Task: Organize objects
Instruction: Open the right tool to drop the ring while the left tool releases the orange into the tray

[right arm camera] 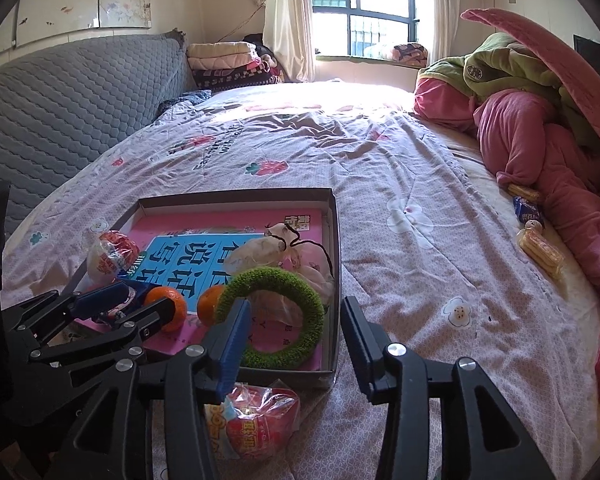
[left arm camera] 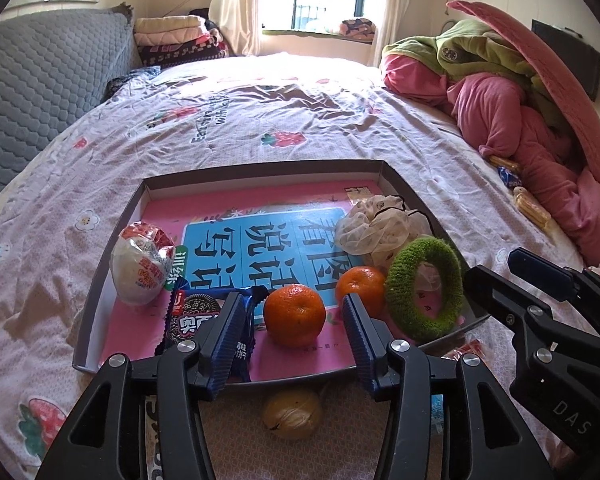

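Observation:
A shallow cardboard box (left arm camera: 260,168) lined with a pink book lies on the bed. Inside are two tangerines (left arm camera: 294,315) (left arm camera: 362,289), a green fuzzy ring (left arm camera: 424,288), a white scrunchie (left arm camera: 380,228), an Oreo packet (left arm camera: 204,320) and a wrapped red-white snack (left arm camera: 142,264). My left gripper (left arm camera: 290,344) is open and empty, its jaws either side of the near tangerine at the box's front edge. A walnut (left arm camera: 292,414) lies on the bed below it. My right gripper (right arm camera: 296,344) is open and empty over the box's near right corner (right arm camera: 332,376), above a red snack packet (right arm camera: 256,420).
Loose biscuit packets (right arm camera: 540,248) and a blue packet (right arm camera: 528,210) lie at the bed's right by a pink and green quilt pile (right arm camera: 540,120). A grey headboard (right arm camera: 80,100) stands on the left. A folded blanket stack (right arm camera: 228,60) sits by the window.

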